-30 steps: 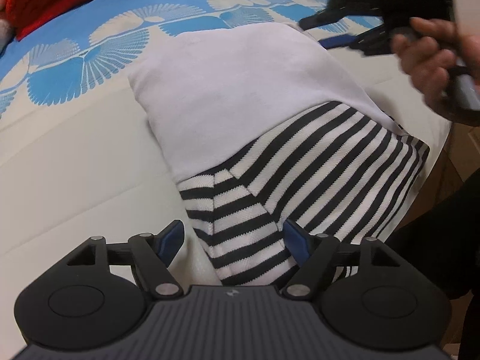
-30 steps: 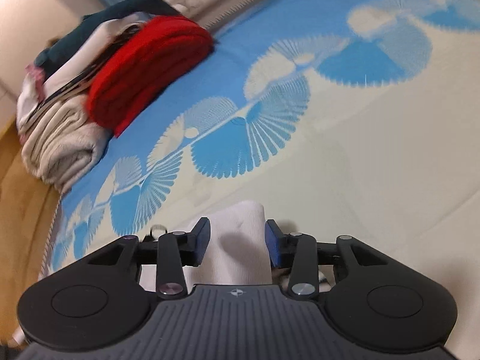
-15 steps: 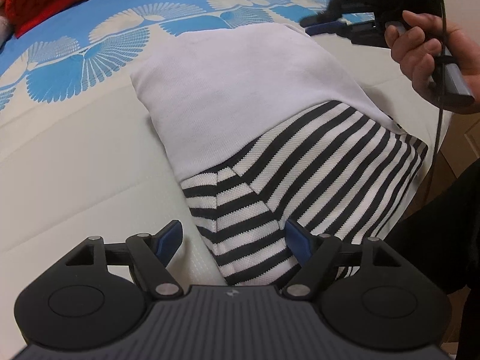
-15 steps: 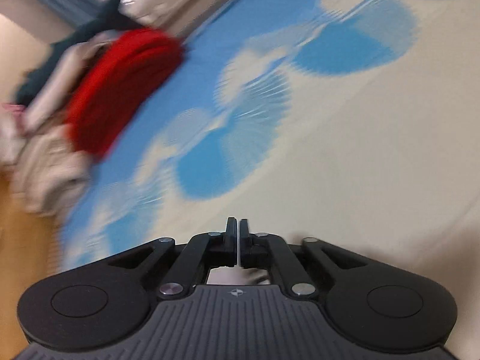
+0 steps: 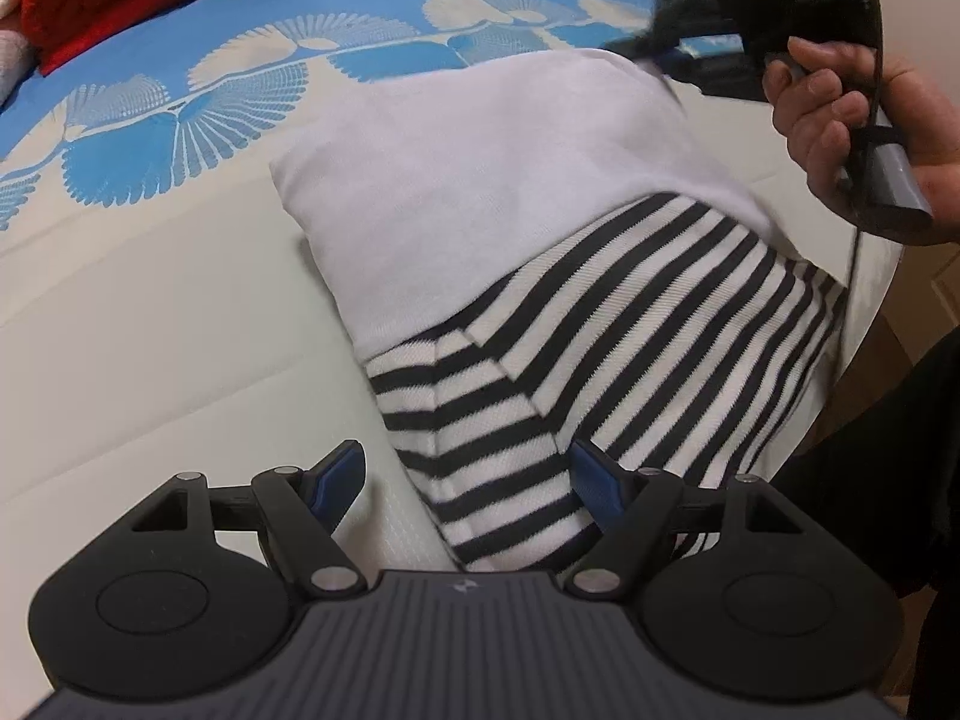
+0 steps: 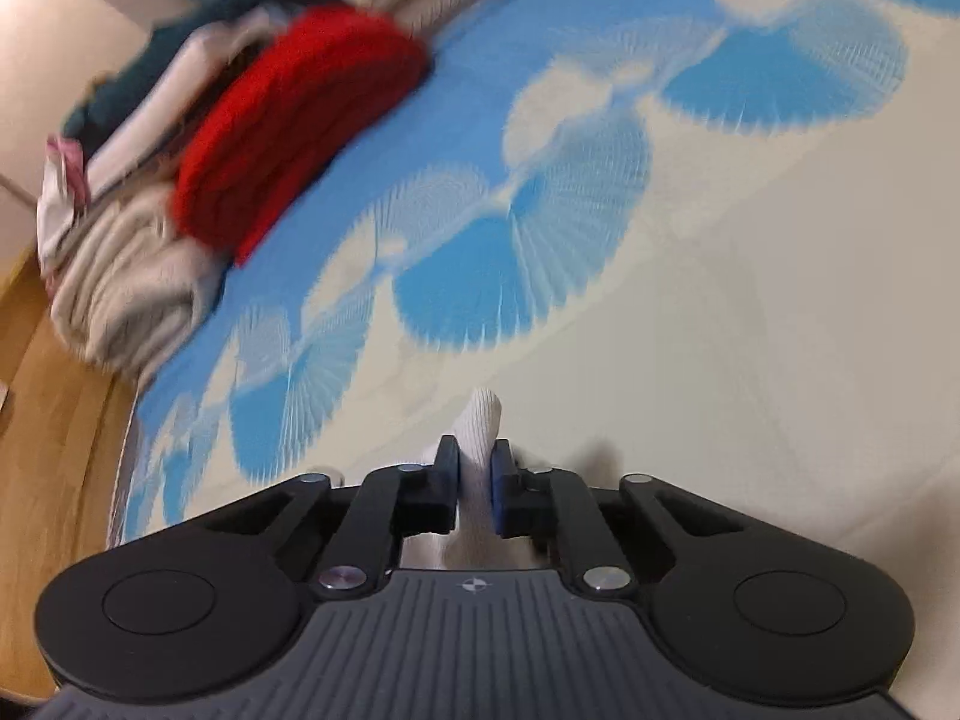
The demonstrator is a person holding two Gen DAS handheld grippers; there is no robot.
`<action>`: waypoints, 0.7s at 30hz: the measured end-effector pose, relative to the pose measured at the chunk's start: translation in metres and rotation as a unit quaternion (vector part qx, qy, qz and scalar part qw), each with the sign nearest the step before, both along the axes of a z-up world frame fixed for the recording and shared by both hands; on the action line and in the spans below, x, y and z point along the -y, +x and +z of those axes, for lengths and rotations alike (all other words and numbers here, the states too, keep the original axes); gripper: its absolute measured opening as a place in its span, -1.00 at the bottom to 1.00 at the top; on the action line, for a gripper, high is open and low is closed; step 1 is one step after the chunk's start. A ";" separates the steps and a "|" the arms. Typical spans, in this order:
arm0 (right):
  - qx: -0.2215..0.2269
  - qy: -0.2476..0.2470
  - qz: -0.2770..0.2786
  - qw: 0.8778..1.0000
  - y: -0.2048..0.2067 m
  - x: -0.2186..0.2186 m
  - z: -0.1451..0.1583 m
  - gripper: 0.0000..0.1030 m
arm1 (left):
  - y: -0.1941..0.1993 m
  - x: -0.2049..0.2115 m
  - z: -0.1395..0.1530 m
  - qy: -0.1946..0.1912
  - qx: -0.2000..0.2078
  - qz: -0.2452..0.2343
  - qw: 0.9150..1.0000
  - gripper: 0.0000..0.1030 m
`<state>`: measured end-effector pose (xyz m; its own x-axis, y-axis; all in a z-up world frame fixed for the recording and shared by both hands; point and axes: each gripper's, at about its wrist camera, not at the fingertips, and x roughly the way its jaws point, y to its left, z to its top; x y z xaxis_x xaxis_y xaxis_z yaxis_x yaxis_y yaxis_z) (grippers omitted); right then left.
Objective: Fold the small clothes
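A small garment with a white part point(image 5: 480, 180) and a black-and-white striped part point(image 5: 630, 330) lies on the bed. My left gripper point(image 5: 468, 474) is open, its blue pads either side of the striped end near the bed edge. My right gripper point(image 6: 475, 468) is shut on a fold of the white cloth point(image 6: 480, 420). It also shows in the left wrist view point(image 5: 720, 18), held by a hand at the garment's far right corner.
The bed cover point(image 5: 150, 300) is cream with a blue fan pattern point(image 6: 510, 252). A pile of folded clothes with a red item point(image 6: 288, 120) on top lies at the far left. The bed edge and wooden floor point(image 6: 54, 420) are at left.
My right gripper has closed on the white corner of the garment and lifted it slightly. The left gripper has stayed open over the striped end.
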<state>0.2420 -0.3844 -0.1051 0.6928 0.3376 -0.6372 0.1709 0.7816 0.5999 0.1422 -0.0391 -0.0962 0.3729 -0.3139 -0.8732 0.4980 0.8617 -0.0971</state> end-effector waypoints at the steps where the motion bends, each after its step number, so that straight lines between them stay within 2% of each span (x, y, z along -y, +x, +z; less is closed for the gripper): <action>1: 0.008 0.003 -0.028 1.000 -0.002 0.007 0.003 -0.88 | 0.000 -0.001 0.001 -0.006 -0.001 0.002 1.000 0.57; 3: -0.017 -0.009 -0.088 0.996 -0.004 0.021 -0.002 -0.91 | 0.000 0.000 0.001 -0.004 -0.003 0.002 1.000 0.61; 5: -0.059 -0.052 -0.112 0.991 -0.002 0.024 -0.012 -0.91 | 0.000 0.000 -0.001 0.007 -0.007 0.002 1.000 0.63; 8: -0.075 -0.088 -0.077 0.990 0.004 0.014 -0.017 -0.87 | 0.001 -0.002 0.000 0.005 -0.011 0.003 1.000 0.62; 10: -0.066 -0.139 -0.060 0.986 0.004 0.001 -0.008 -0.72 | 0.001 -0.005 0.004 0.002 -0.006 0.007 1.000 0.62; 12: -0.042 -0.160 -0.066 0.984 -0.002 -0.001 0.004 -0.58 | 0.001 -0.007 0.007 -0.001 -0.001 0.012 1.000 0.61; 13: -0.026 -0.153 -0.062 0.986 -0.007 0.000 0.011 -0.47 | 0.001 -0.008 0.009 -0.003 0.000 0.014 1.000 0.61; 14: -0.012 -0.139 -0.054 0.989 -0.012 0.002 0.016 -0.25 | 0.001 -0.009 0.011 -0.005 0.003 0.016 1.000 0.61; 15: -0.002 -0.126 -0.043 0.991 -0.015 0.003 0.019 -0.17 | 0.001 -0.010 0.013 -0.006 0.005 0.018 1.000 0.61; 18: 0.012 -0.102 0.021 0.994 -0.030 0.001 0.026 -0.17 | 0.001 -0.012 0.021 -0.017 0.020 0.032 0.999 0.60; 21: -0.016 -0.100 0.073 0.992 -0.039 -0.004 0.018 -0.17 | 0.003 -0.017 0.030 -0.034 0.041 0.060 0.997 0.60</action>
